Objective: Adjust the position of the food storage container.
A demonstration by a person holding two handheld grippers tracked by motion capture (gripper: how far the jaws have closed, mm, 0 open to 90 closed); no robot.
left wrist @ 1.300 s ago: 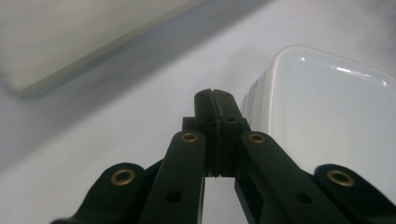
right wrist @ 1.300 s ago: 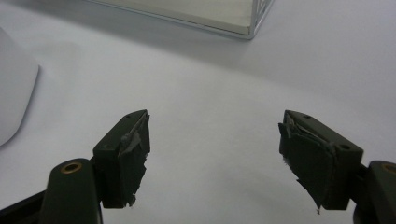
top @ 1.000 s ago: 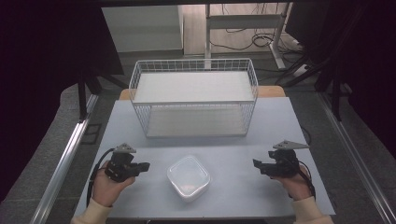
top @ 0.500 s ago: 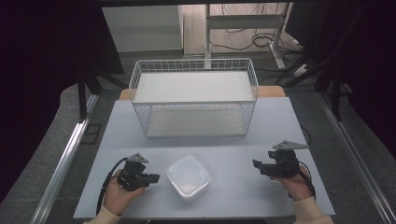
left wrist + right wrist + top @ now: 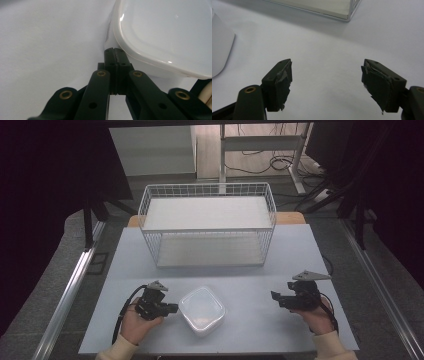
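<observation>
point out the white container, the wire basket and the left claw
white container (image 5: 201, 310), high view, middle of its lid
wire basket (image 5: 207, 230), high view, front top rim
left claw (image 5: 114, 50), left gripper view, tips of its closed jaws

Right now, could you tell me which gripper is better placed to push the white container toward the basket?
The left gripper. Its shut jaws sit right at the container's side, while the right gripper hangs open well off to the other side over bare table.

A translucent white square plastic container (image 5: 201, 310) sits on the pale blue-grey bench (image 5: 250, 280), behind it a white wire-grid basket (image 5: 207, 227).
</observation>
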